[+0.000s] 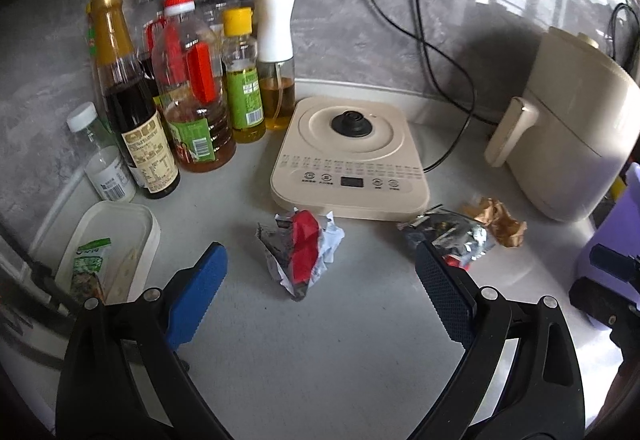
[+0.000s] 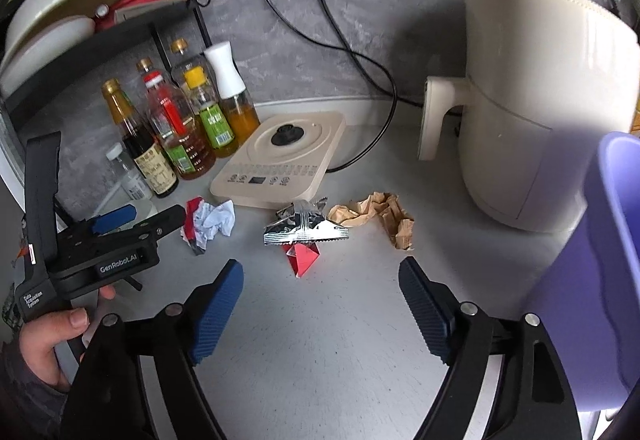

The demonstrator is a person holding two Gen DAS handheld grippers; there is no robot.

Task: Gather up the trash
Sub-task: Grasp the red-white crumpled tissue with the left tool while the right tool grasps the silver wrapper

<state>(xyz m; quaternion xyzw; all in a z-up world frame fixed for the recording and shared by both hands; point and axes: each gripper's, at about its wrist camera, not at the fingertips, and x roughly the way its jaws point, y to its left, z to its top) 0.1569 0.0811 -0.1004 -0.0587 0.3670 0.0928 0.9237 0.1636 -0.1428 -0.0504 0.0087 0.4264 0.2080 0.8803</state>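
Observation:
A crumpled red, white and grey wrapper (image 1: 300, 252) lies on the grey counter (image 1: 320, 352), between the spread fingers of my left gripper (image 1: 320, 250), which is open and touches nothing. To its right are a silver foil packet (image 1: 448, 236) and a wad of brown paper (image 1: 498, 222). In the right wrist view the foil packet (image 2: 304, 234), with a red part under it, lies just ahead of my open right gripper (image 2: 320, 264). The brown paper (image 2: 376, 216) lies behind it to the right. The crumpled wrapper (image 2: 210, 222) sits next to the left gripper (image 2: 136, 218), which a hand (image 2: 52, 328) holds.
A purple bin (image 2: 600, 260) stands close on the right. A cream kettle base (image 1: 352, 156), an air fryer (image 2: 532, 100), several oil and sauce bottles (image 1: 188, 92) and a white tray (image 1: 112, 248) with a green packet crowd the back. Black cords (image 2: 360, 60) run to wall sockets.

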